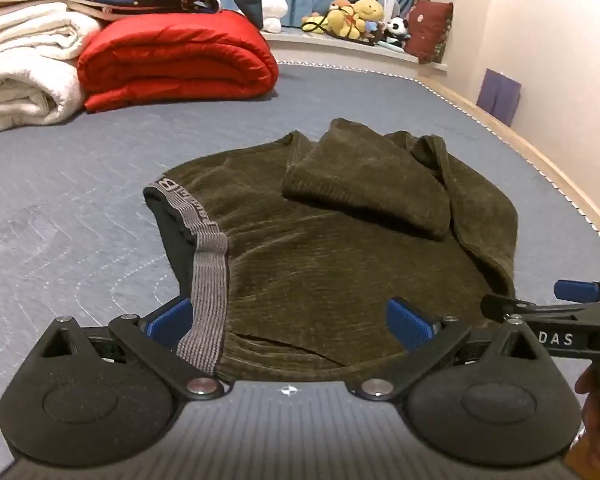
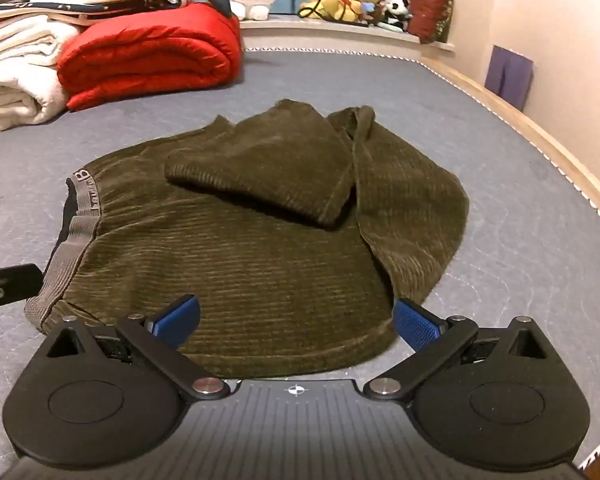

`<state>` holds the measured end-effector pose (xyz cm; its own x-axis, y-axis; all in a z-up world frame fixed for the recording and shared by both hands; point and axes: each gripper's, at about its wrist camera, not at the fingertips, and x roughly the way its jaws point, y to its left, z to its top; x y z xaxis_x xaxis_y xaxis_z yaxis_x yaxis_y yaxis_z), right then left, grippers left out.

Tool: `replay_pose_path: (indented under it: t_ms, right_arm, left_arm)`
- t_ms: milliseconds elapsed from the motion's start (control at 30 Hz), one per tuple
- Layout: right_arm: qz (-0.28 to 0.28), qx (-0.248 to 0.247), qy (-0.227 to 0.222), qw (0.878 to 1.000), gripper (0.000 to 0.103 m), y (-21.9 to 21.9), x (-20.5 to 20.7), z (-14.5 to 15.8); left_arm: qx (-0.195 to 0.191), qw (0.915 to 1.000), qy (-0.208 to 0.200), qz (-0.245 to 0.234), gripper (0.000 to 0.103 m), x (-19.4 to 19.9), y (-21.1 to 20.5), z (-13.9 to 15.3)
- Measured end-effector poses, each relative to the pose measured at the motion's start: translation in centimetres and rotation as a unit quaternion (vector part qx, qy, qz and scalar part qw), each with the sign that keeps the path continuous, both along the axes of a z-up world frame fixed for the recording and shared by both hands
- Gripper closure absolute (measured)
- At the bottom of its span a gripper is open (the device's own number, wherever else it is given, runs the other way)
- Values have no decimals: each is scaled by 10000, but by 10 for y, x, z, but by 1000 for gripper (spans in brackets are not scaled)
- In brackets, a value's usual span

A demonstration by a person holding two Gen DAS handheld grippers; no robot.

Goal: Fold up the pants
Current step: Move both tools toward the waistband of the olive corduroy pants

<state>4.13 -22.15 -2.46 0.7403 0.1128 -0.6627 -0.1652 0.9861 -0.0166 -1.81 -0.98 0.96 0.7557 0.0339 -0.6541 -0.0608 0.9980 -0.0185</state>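
Olive corduroy pants [image 1: 340,248] lay partly folded on the grey mattress [image 1: 80,208], well in front of the red quilt [image 1: 176,60], legs doubled back over the seat. Left gripper [image 1: 290,322] sat released at the near hem beside the grey waistband [image 1: 208,292], nothing pinched. Right gripper [image 2: 296,322] was likewise spread wide over the near hem, empty.

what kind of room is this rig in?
Most likely a bedroom. The olive corduroy pants lie on a grey quilted mattress; folded red and white bedding is stacked at its far end, and plush toys line a ledge before blue curtains.
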Motion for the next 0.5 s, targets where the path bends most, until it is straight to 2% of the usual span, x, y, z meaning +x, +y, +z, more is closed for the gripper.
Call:
replay_pose_path:
  t_ms: [133,200,500]
  right_arm:
    - [24,2,176,9998,1,-3,3,4]
    - [42,3,172,9998,1,0,0,8]
    - [51,-90,181,9998,1,8,2,12]
  left_arm:
    - [204,9998,-51,-56,0,-14,-18,-2]
    - [-73,9998,127,102,0,5,-3,-13]
    - [-213,9993,198,245,0,11,8,-16]
